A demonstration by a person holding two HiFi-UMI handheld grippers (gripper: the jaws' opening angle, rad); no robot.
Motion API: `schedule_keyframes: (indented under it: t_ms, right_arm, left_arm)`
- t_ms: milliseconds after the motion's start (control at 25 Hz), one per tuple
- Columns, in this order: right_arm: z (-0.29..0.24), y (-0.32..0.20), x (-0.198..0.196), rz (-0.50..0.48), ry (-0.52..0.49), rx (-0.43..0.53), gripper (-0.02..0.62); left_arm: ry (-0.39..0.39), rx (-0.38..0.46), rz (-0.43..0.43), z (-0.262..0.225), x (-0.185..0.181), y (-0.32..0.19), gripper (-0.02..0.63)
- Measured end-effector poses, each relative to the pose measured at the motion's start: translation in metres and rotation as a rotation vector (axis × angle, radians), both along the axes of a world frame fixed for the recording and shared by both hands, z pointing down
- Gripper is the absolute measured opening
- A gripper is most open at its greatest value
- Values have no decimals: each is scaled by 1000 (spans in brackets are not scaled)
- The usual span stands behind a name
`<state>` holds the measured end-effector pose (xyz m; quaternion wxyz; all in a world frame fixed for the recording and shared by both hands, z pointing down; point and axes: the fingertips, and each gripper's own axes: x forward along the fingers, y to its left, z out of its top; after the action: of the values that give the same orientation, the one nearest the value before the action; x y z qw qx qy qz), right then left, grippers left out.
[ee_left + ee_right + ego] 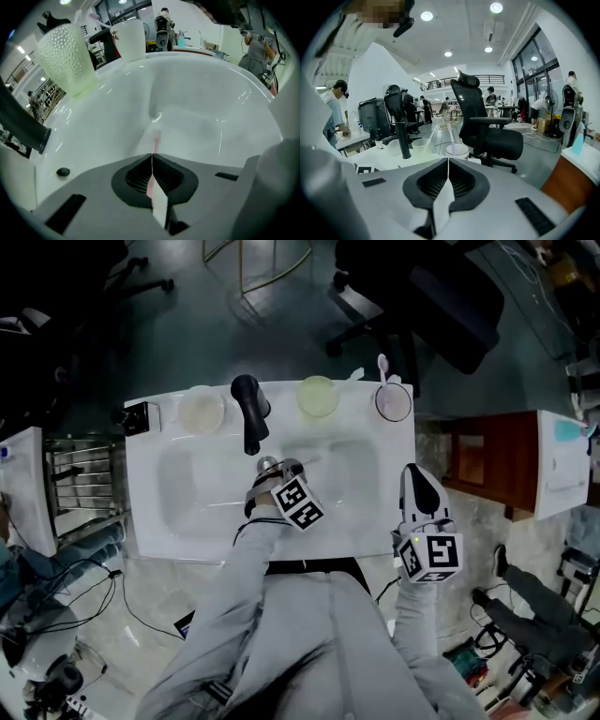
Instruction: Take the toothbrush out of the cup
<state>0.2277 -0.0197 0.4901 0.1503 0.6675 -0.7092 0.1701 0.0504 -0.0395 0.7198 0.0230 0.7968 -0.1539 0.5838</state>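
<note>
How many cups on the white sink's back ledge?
3: a frosted white cup left of the black faucet, a pale green cup just right of it, a pinkish cup at the far right. None look hidden.

Pretty big open workshop space here: plain white walls [370, 70], round recessed ceiling lights [426, 16] switched on, and tall dark-framed windows [532, 70] down the right side letting in daylight. A railed upper gallery [483, 77] runs along the back. The dark glossy grey-green floor [187, 324] has a black high-backed office chair [501, 140] on it. There's also a reddish-brown wooden cabinet [487, 460] and loose black cables [94, 582].
</note>
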Motion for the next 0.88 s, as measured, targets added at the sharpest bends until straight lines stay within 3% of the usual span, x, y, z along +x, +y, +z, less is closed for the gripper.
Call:
schedule_keyframes:
  t_ms: [480, 680, 880]
  right_arm:
    - [-8, -5, -8, -5, 4, 15, 25]
    - [-25, -6, -11, -20, 11, 55, 25]
    - [-44, -4, -11, -26, 9, 109, 25]
  left_arm:
    - [87, 16, -73, -21, -3, -11, 29]
    - [180, 70, -121, -63, -1, -22, 29]
    - [339, 68, -188, -120, 6, -21, 31]
